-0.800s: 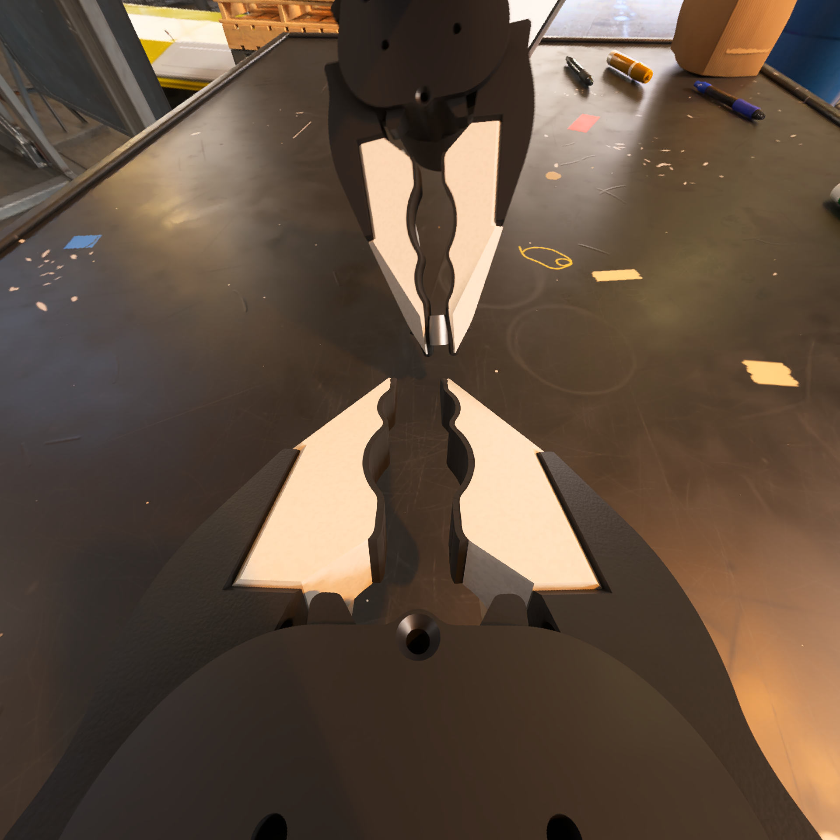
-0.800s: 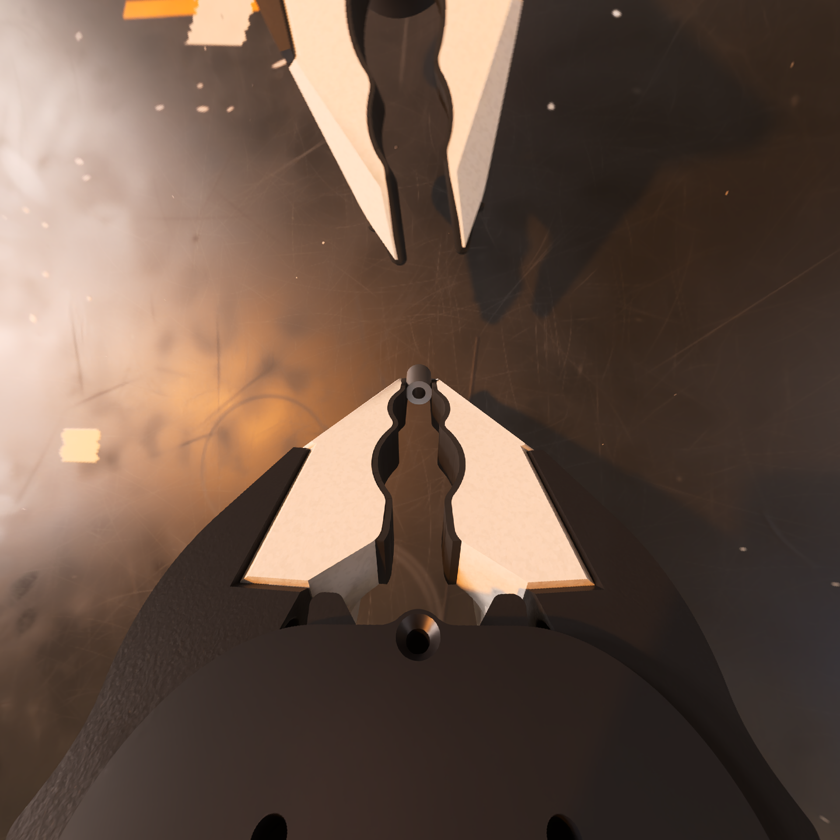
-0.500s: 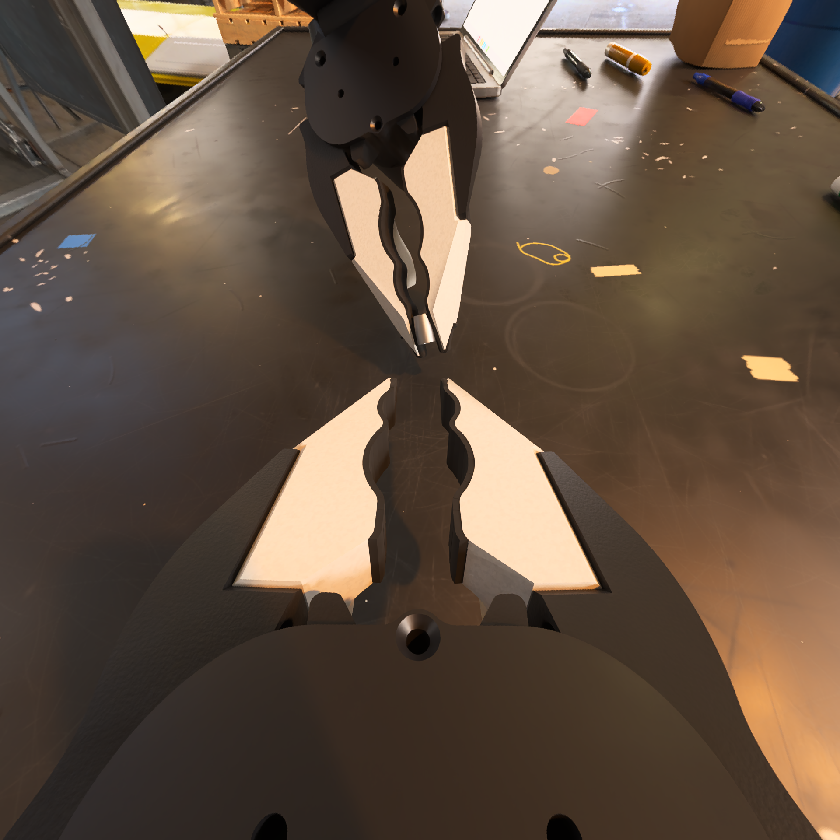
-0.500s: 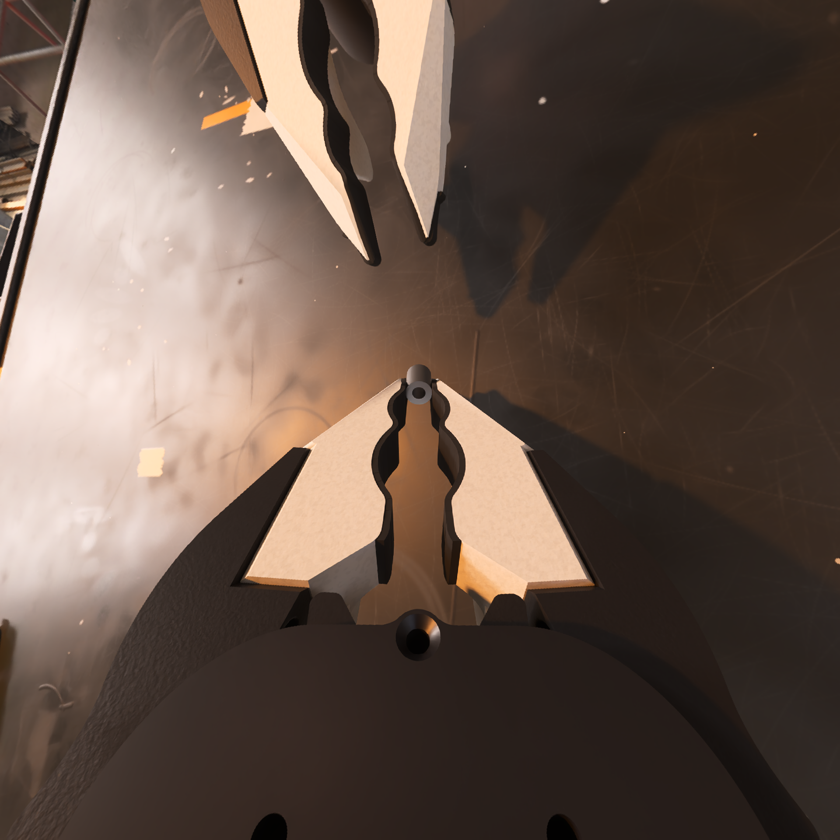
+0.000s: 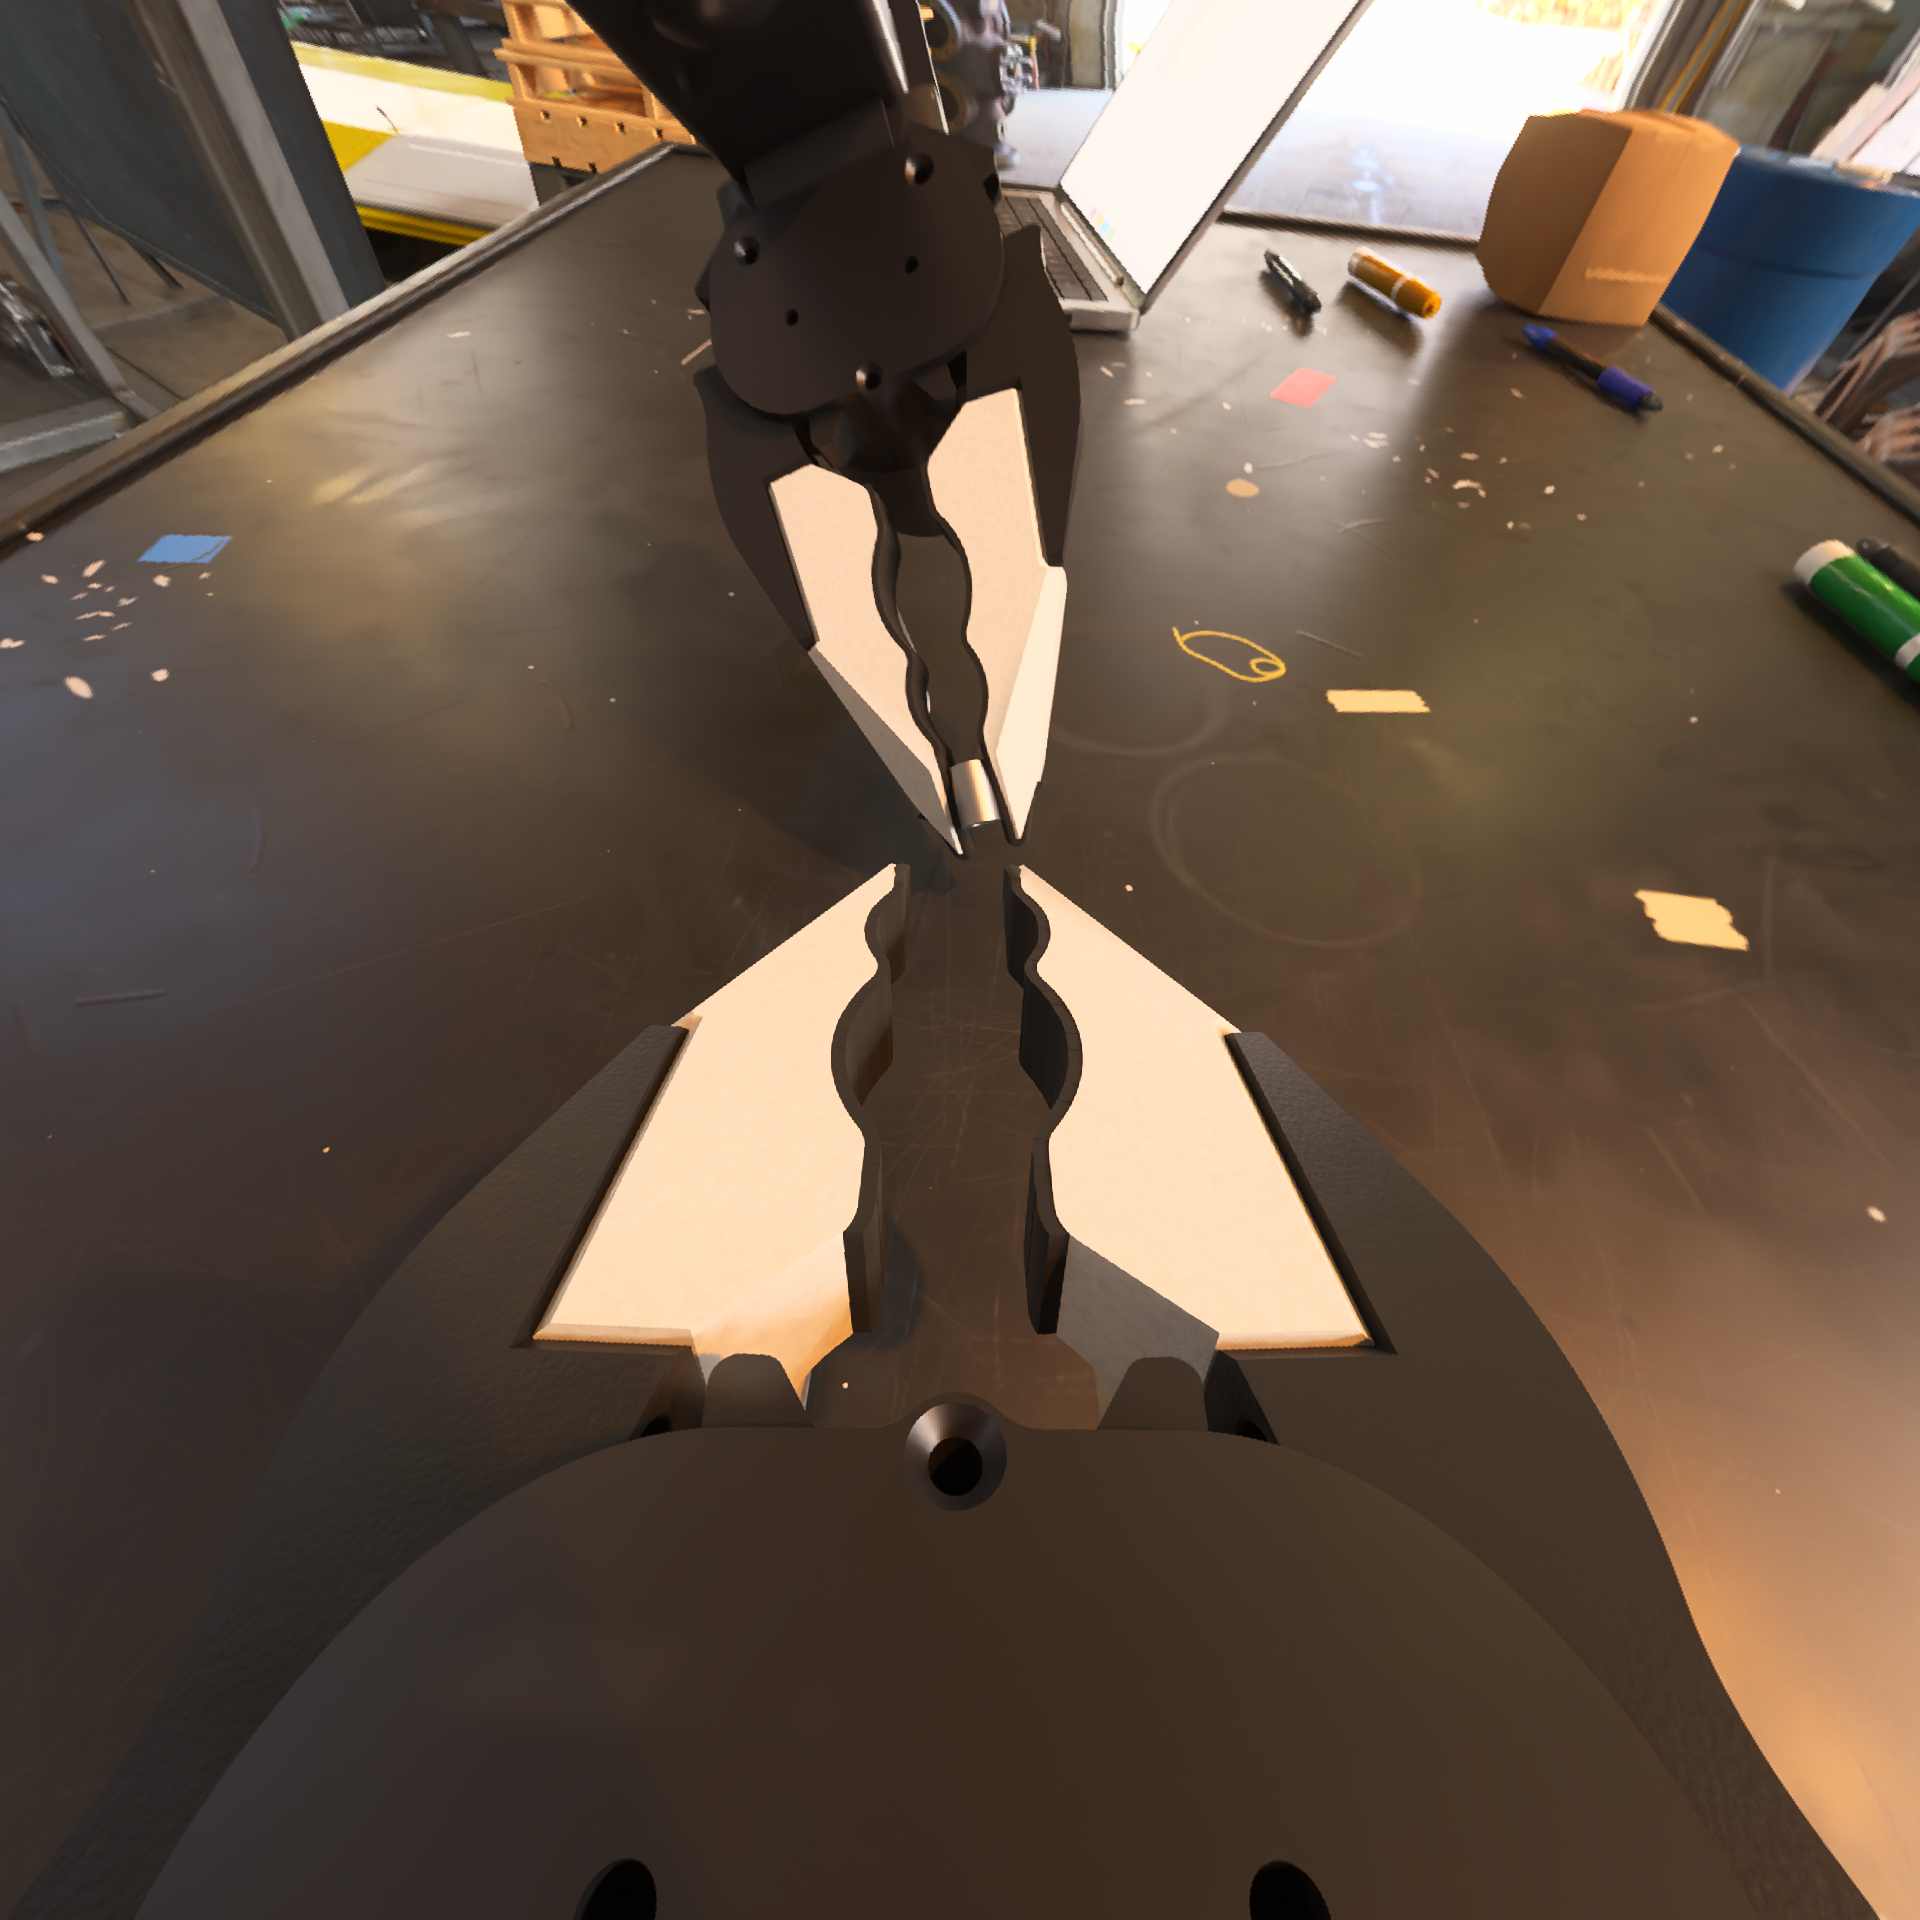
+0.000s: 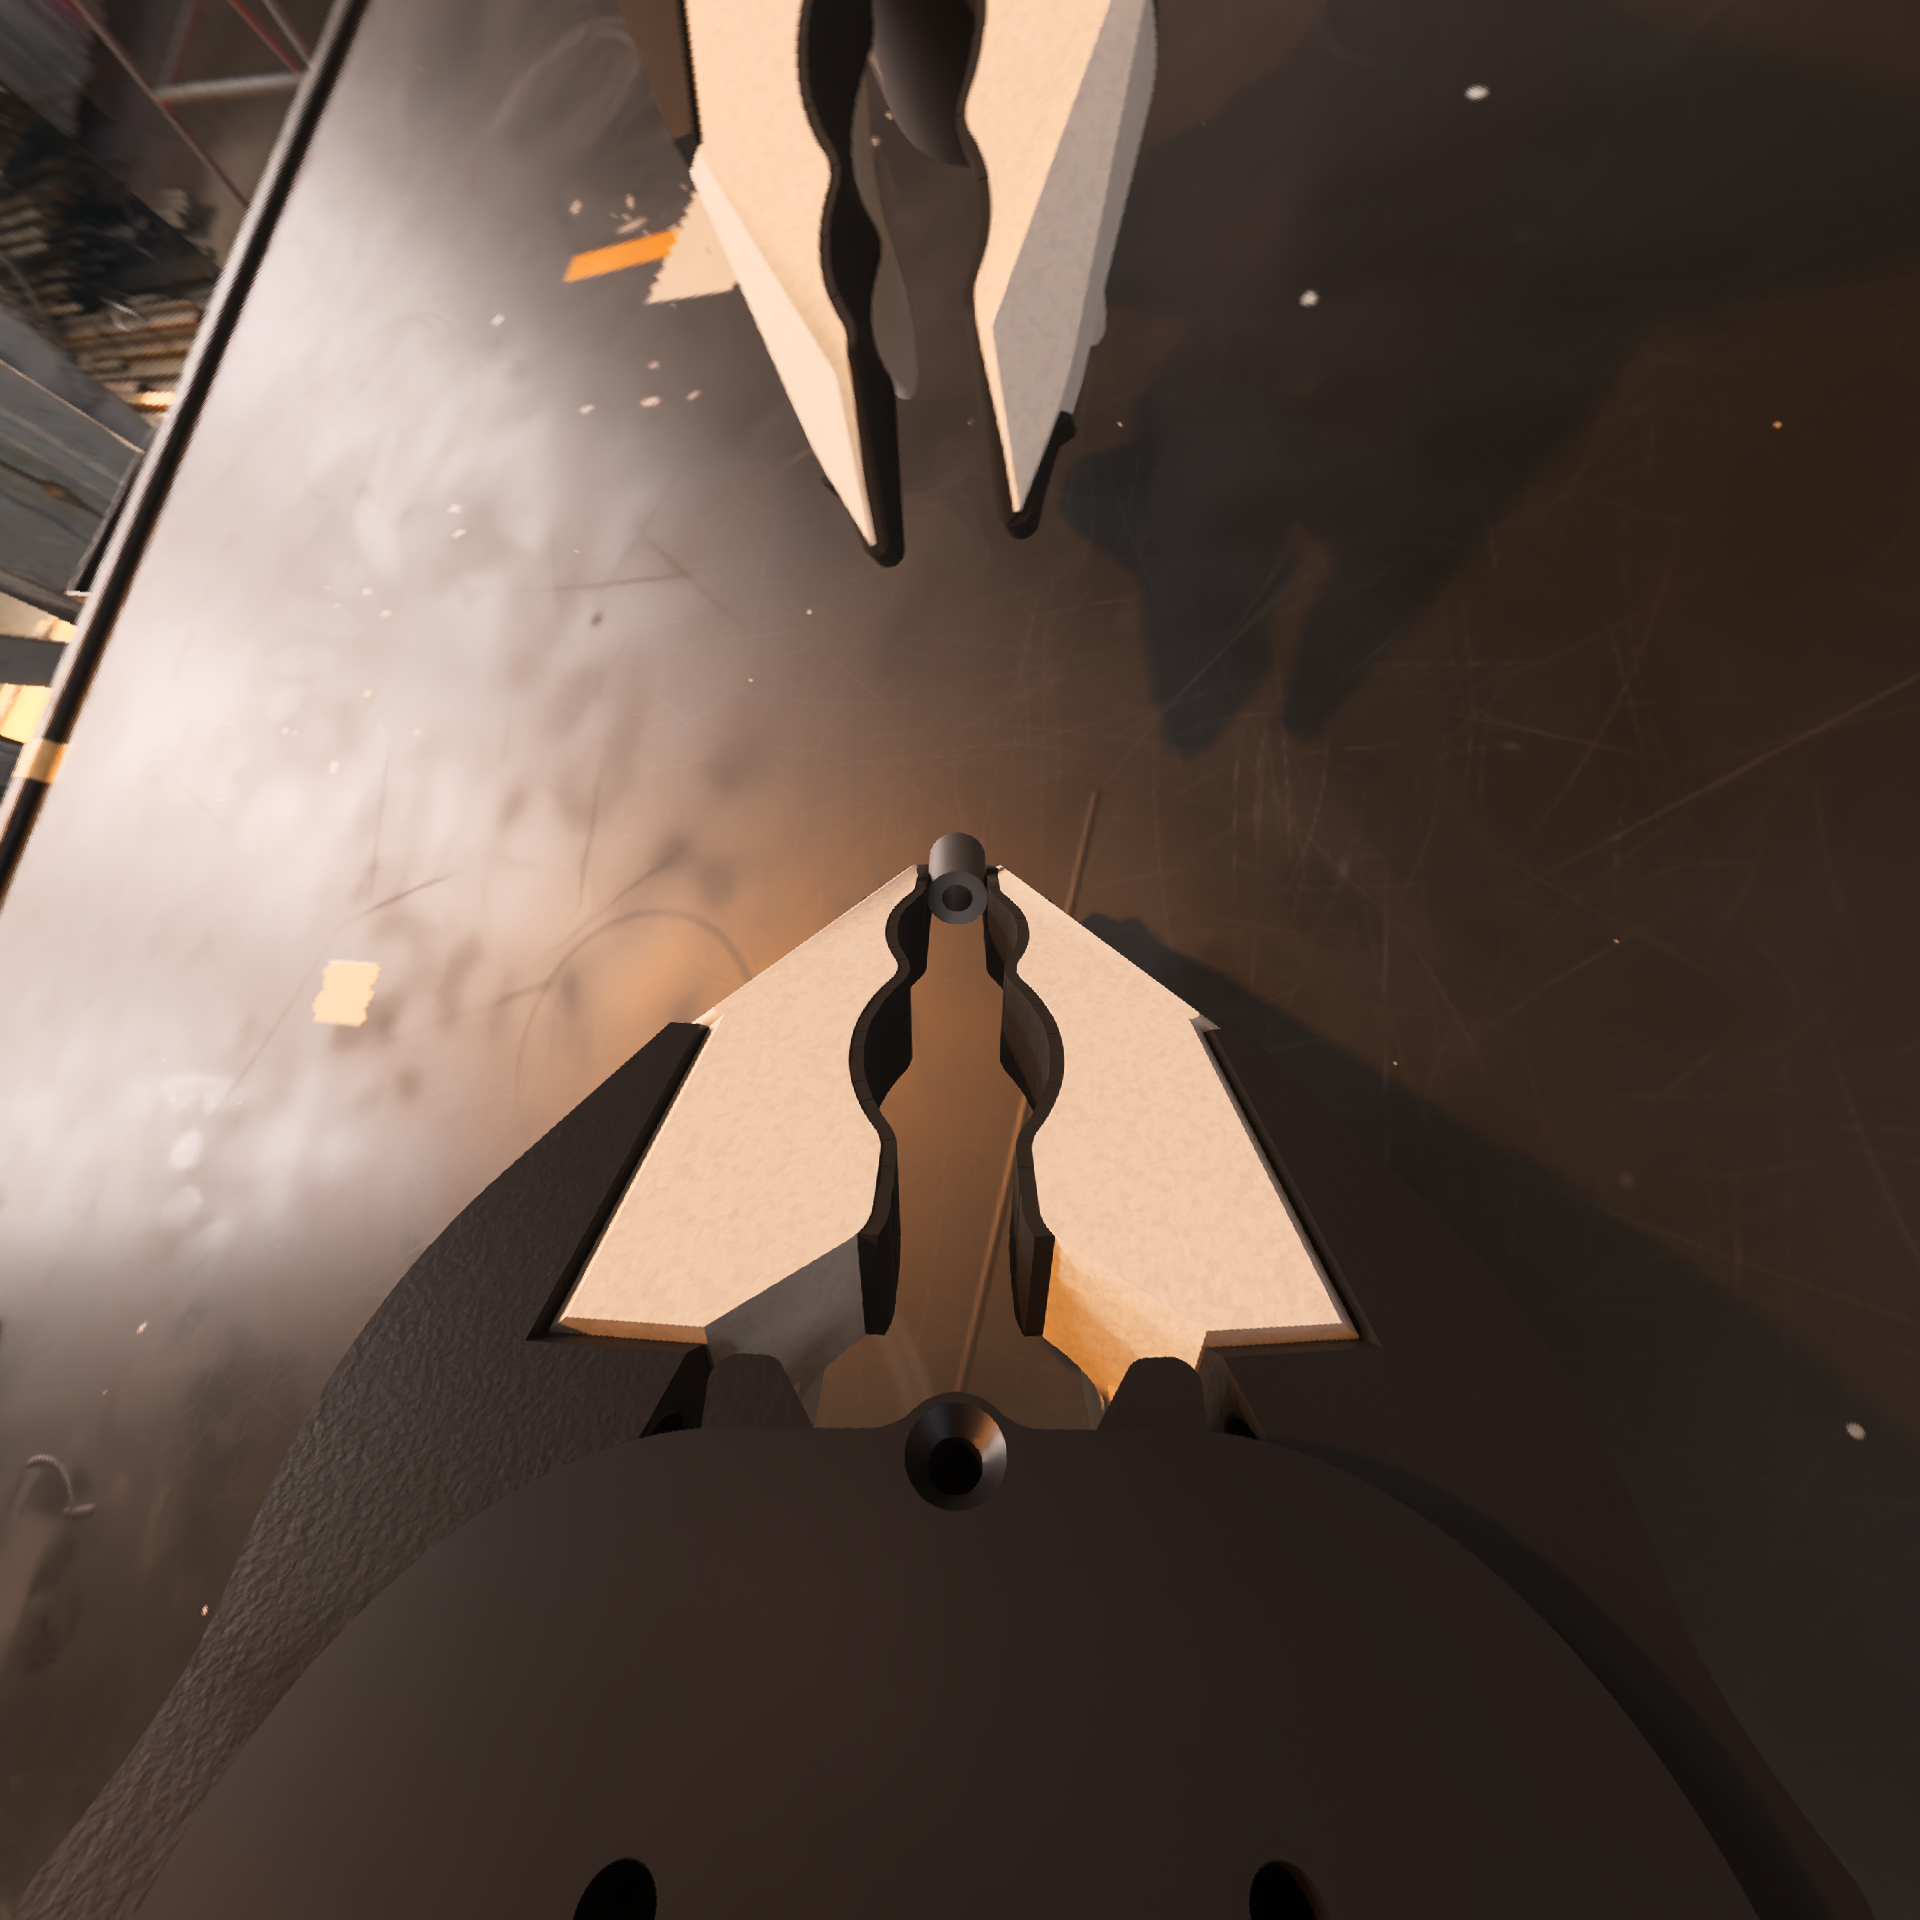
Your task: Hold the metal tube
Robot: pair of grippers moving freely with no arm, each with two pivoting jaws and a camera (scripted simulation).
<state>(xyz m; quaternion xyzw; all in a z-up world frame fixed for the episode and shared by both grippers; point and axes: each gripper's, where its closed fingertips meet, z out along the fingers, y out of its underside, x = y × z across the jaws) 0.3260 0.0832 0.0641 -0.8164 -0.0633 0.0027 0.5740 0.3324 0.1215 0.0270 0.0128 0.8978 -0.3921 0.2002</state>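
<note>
Metal tube (image 6: 956, 891) is pinched at the right gripper (image 6: 957, 883) fingertips above a dark table (image 5: 416, 831).
Left gripper (image 5: 956, 873) is spread and empty; steady holding is judged next.

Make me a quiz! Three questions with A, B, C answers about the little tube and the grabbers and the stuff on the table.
1. Where is the tube?
A. Lying flat on the table
B. Between the right gripper's fingertips
C. On the laptop

2. What colour is the square of tape near the laptop?
A. Red
B. Purple
C. White

3. How is the left gripper?
A. Shut on the tube
B. Shut on a pen
C. Open and holding nothing

Answers:
1. B: the right gripper pinches the tube at its tips, above the table.
2. A: the tape is red.
3. C: bare table shows between its fingers.
</note>
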